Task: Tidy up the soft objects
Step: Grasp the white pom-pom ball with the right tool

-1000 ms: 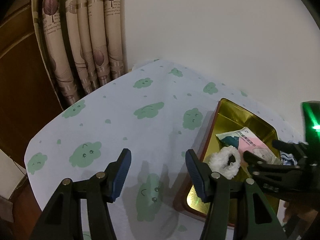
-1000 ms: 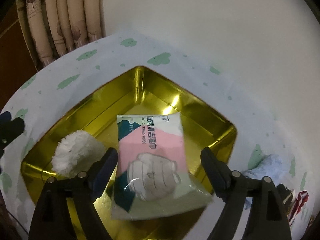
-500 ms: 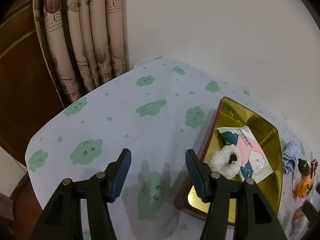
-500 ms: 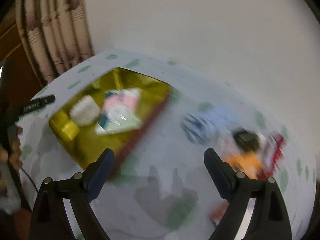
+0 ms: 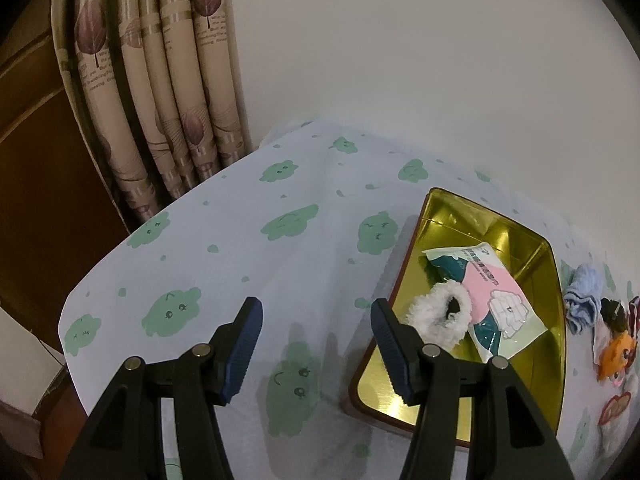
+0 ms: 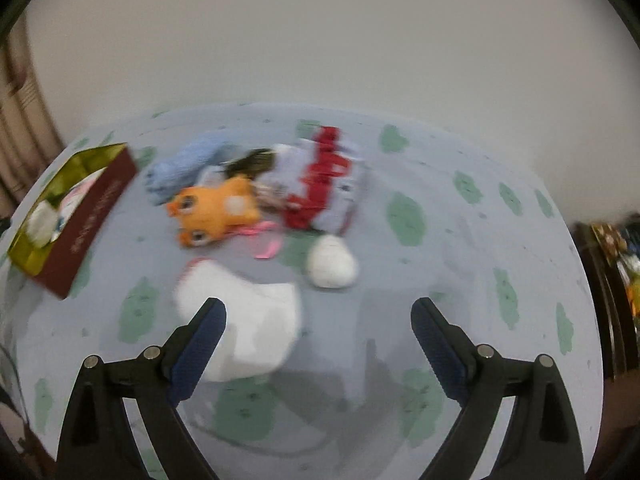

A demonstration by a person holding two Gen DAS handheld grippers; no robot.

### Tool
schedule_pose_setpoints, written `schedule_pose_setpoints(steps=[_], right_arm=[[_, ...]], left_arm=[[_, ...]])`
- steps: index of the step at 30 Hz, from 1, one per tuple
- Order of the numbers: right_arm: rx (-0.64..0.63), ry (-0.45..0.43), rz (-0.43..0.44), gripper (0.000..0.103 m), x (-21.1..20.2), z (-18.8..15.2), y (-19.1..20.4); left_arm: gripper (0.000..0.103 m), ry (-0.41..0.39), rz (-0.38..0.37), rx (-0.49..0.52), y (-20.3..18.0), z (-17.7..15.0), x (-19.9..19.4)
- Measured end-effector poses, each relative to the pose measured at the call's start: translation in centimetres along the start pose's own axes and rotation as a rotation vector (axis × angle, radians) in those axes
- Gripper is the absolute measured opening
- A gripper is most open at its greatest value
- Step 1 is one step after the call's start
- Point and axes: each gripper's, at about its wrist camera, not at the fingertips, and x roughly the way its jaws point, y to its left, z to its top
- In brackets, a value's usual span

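Already lying inside the gold tin (image 5: pixel 520 236) are two of the soft things: a white fluffy scrunchie (image 5: pixel 440 318) and a pink and green wipes packet (image 5: pixel 492 296), the scrunchie leaning partly on the packet at the tin's near end. Just beyond the tin's right wall, a heap is sitting on the cloud-print tablecloth (image 5: pixel 240 240): a light blue cloth (image 6: pixel 184 164) nearest the tin, an orange plush toy (image 6: pixel 216 210) beside it, a red and white fabric piece (image 6: pixel 324 180) touching the toy, then a white round ball (image 6: pixel 332 266) and a white folded cloth (image 6: pixel 248 320) closer to the camera, all blurred. The right gripper (image 6: pixel 318 330) is hanging above this heap, well to the right of the tin, its jaws having just been opening and standing wide with nothing between them. The left gripper (image 5: pixel 316 344) is hovering over bare tablecloth just left of the tin, jaws parted and empty. Behind the tin, a patterned curtain (image 5: pixel 160 80) is hanging against the white wall (image 5: pixel 400 60).
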Motion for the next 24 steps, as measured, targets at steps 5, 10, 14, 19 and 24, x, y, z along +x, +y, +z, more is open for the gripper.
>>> schedule_pose_setpoints(steps=[5,10,14,19,24], right_arm=[[0.044,0.008,-0.020,0.087,2.7,0.5,-1.9],[0.031,0.026,0.004,0.071,5.2,1.1,-1.7],[0.030,0.033,0.029,0.066,6.7,1.7,-1.8],[0.020,0.049,0.049,0.059,8.2,2.0,-1.8],[0.024,0.056,0.083,0.053,9.2,1.9,-2.0]], left_arm=[[0.058,-0.039,0.006,0.059,-1.2,-0.1,-0.6],[0.058,-0.070,-0.013,0.137,-2.9,-0.5,-1.1],[0.058,-0.055,-0.071,0.217,-4.9,-0.9,-1.4],[0.058,-0.071,-0.132,0.351,-8.6,-1.6,-2.9],[0.058,-0.071,-0.253,0.461,-13.0,-2.3,-4.7]])
